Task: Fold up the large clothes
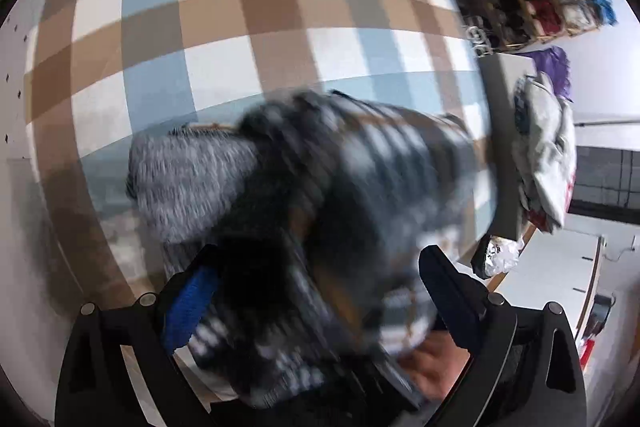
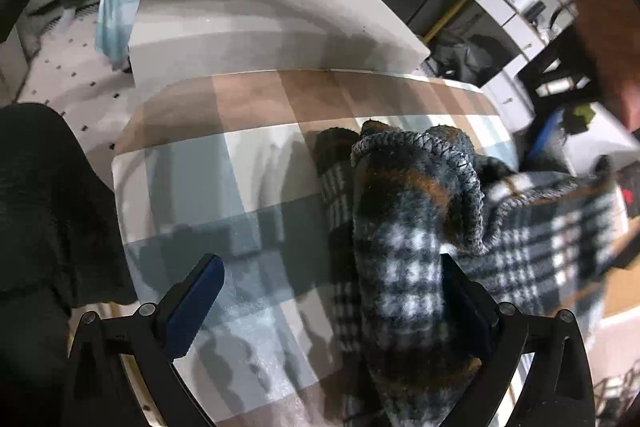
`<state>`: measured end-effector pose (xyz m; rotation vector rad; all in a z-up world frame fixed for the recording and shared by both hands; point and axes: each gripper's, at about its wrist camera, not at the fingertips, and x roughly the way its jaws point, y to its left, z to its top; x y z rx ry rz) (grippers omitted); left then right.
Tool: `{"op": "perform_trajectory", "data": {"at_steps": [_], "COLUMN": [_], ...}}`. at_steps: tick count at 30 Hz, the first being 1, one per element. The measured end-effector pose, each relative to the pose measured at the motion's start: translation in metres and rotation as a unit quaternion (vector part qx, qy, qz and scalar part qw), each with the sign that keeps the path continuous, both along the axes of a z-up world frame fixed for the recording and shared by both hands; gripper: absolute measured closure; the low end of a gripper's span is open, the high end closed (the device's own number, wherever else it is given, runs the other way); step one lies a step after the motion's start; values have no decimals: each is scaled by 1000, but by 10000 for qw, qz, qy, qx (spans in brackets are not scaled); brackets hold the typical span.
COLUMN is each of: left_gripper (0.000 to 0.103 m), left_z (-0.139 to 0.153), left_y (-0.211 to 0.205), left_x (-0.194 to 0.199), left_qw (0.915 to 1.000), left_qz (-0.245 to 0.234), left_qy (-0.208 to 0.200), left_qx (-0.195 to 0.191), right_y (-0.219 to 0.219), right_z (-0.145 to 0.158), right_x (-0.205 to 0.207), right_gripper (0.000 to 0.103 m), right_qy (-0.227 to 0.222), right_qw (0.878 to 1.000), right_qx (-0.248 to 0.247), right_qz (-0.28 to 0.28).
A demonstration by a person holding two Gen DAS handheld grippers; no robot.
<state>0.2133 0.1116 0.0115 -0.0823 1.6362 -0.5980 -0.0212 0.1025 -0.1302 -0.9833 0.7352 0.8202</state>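
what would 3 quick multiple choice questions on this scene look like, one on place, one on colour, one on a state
1. Where does the plaid garment lie?
A. on a checked cloth
B. on a bare floor
C. in a basket

2. What colours are the checked cloth?
A. red and green
B. blue, brown and white
C. black and yellow

3. How do the fingers of the right gripper stand?
A. spread wide, with fabric lying between them
C. pressed together with nothing between them
B. out of view

Answers:
1. A, the garment rests on the checked cloth in both views.
2. B, its squares are blue, brown and white.
3. A, the blue-padded finger stands far from the other, and fabric lies by the far one.
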Motion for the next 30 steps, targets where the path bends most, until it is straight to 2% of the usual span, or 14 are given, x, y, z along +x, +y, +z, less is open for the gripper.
{"op": "perform_trajectory", "data": {"at_steps": [3,6,8,11,13,14,17,19,20,21,25,30], "left_gripper": [7,7,7,7,7,7,7,7,7,7,7,7], "left_z": [37,71,78,57,27,14,-19,-31,-36,-37,-39,-33], "left_y": [1,-9,-22,-47,-55,-53,-39,-34,-33,-33,-31,-26], "left_x": [-28,-50,-55,-45,-27,-19,2,12,16,18,25,23], "left_qw": [9991,9965,9951,9938,9936,9949,9984,9993,9996,9997,10000,9996], "left_qz": [-146,-292,-402,-569,-548,-448,-123,-28,-9,-1,-66,-139], "left_qy": [-393,-761,-883,-953,-903,-785,-402,-277,-212,-167,2,198], "left_qx": [31,-159,-200,48,402,450,371,244,208,203,64,-165], "right_y": [3,8,13,16,15,14,15,19,22,22,20,-2], "right_z": [2,3,0,-5,-8,-9,-16,-27,-37,-36,-36,-24], "right_x": [6,10,9,7,4,4,-1,-7,-11,-12,-6,-23], "right_gripper": [0,0,0,0,0,0,0,0,0,0,0,0], "right_qy": [194,330,293,150,36,-6,-271,-658,-999,-1075,-1052,-971], "right_qw": [9997,9992,9994,9998,10000,10000,9996,9971,9924,9919,9901,9855], "right_qx": [115,227,183,86,49,48,-68,-377,-693,-626,-912,-1309], "right_qz": [37,8,-6,7,-12,-27,8,93,177,256,184,467]}}
